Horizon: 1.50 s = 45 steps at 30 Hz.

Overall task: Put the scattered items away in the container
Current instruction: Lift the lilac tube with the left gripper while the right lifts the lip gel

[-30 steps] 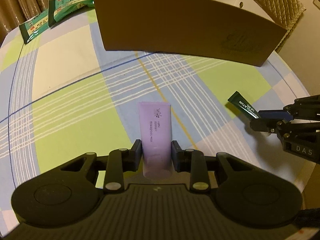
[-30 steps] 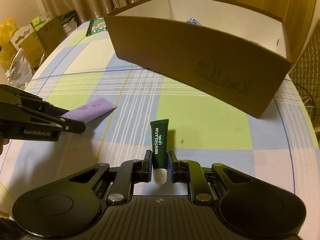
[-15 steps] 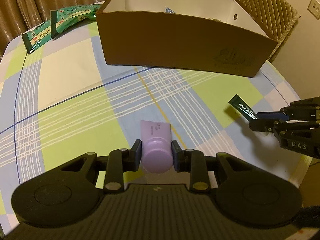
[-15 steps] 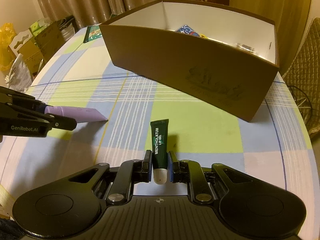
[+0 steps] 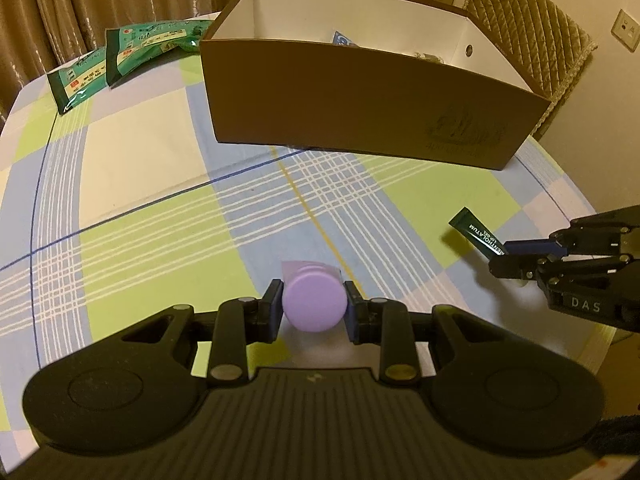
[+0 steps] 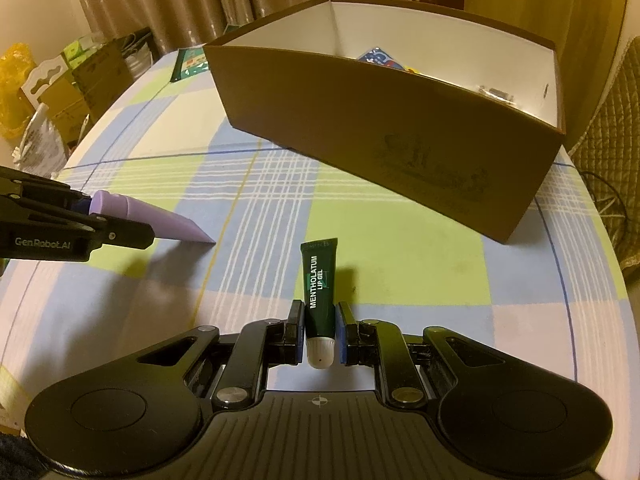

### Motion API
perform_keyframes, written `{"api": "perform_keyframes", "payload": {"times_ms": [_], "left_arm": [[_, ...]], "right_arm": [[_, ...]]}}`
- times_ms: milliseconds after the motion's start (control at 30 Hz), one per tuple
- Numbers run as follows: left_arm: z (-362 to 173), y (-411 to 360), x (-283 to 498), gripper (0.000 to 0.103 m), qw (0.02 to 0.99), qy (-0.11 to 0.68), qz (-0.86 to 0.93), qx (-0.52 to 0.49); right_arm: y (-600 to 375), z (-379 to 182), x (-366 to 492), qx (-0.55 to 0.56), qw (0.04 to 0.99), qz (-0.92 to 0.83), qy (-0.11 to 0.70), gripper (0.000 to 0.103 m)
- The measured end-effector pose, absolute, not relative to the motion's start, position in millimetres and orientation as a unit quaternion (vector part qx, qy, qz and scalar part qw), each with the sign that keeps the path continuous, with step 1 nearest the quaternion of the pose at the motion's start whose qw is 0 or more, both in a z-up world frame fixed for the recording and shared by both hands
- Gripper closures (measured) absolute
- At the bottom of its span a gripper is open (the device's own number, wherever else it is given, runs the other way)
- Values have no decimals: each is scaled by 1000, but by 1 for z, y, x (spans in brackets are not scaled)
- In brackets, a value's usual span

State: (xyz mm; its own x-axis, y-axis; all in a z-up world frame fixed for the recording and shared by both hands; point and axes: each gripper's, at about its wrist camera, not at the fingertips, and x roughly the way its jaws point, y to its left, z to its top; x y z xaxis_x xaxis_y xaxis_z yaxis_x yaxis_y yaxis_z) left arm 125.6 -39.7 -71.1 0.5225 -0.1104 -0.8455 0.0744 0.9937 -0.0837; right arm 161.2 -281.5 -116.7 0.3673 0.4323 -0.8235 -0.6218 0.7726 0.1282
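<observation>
— Both tubes are rising since a moment ago; the left gripper [image 5: 314, 307] is pinching the purple tube [image 5: 314, 306], the right gripper [image 6: 320, 334] the lip gel [image 6: 319, 280], near the box [image 5: 360, 116].

— Tips are hanging low — they risk catching its near wall.

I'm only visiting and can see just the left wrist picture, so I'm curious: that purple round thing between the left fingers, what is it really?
Observer: A purple tube. The right wrist view shows it side-on: cap gripped, the flat crimped end pointing out and down towards the tablecloth.
Operator: And the dark green thing the other gripper holds?
Observer: A green lip gel tube. The right gripper pinches it just above a white cap, which your view hides.
Operator: Anything in the box?
Observer: The cardboard box already holds a blue printed packet and a small dark item near its right wall; I cannot tell what that is.
</observation>
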Motion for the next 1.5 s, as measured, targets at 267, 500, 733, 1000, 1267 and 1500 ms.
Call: {"api": "perform_keyframes", "payload": {"times_ms": [267,500,733,1000,1267,1500], "left_arm": [[-77,-35,123,77,872,485,-54,-40],[-83,-37,121,77,866,496,-56,-39],[-78,-37,120,78,870,488,-63,-35],[-70,-38,121,78,876,476,-69,-33],[-71,-39,121,78,877,473,-75,-36],[-74,-37,122,76,877,470,-74,-58]], "right_arm": [[-281,-119,161,-102,818,320,466,91],[-283,-119,161,-102,819,319,467,91],[-284,-120,162,-101,819,317,468,91],[-285,-120,162,-102,818,317,469,91],[-285,-121,162,-101,817,316,472,91],[-285,-123,162,-100,816,315,474,91]]}}
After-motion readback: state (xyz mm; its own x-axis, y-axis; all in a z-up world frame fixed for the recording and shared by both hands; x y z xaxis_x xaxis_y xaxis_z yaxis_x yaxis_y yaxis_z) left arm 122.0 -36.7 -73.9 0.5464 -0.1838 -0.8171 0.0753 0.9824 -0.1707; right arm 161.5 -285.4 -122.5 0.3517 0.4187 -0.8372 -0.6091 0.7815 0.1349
